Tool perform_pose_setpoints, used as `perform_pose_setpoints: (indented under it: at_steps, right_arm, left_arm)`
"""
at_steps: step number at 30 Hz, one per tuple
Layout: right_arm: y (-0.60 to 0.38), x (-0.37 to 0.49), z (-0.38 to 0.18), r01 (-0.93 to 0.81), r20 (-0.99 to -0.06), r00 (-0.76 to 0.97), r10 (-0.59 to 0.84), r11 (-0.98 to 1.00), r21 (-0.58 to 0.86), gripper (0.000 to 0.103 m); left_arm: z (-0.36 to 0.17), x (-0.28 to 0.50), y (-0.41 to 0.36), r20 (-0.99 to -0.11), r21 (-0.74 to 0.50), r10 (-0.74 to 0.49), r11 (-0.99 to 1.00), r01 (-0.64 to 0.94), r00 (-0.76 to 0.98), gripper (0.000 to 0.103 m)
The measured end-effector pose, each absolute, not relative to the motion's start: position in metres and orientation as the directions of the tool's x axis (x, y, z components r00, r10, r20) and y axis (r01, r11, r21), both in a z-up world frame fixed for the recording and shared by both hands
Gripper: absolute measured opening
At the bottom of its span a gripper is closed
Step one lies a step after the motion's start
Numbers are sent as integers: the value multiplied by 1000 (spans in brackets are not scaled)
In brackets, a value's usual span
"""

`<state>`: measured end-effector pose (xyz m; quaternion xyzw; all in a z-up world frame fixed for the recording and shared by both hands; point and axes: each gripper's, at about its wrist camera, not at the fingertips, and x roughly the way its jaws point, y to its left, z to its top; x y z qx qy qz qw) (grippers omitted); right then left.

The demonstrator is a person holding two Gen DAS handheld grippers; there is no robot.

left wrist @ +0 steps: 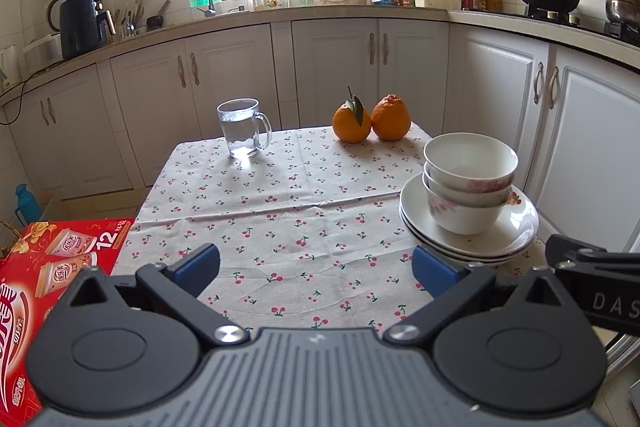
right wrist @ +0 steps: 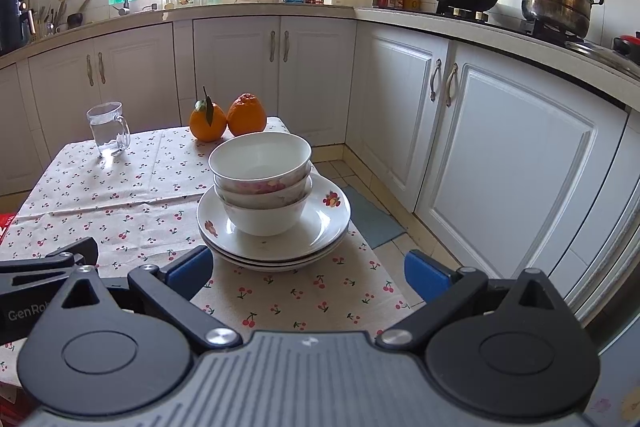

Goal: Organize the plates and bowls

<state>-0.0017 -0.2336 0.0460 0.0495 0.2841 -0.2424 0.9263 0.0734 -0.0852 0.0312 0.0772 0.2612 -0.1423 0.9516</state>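
Observation:
Three white bowls with pink flower prints are nested and stand on a stack of white plates at the right edge of the cherry-print table. My left gripper is open and empty, hovering over the table's near middle, left of the stack. My right gripper is open and empty, just in front of the stack and apart from it. Each gripper's black body shows at the edge of the other's view.
A glass mug of water and two oranges stand at the table's far side. A red carton lies left of the table. White cabinets and the floor are to the right.

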Motion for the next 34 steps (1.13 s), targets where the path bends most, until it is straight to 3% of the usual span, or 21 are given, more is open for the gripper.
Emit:
perform_pose_setpoints:
  at_steps: [34]
  right_arm:
    - [-230,-3,49,483,-542,723,-429,875,-49,103]
  left_arm:
    - [32,73,-84,-520,66,-231,949,308,822,101]
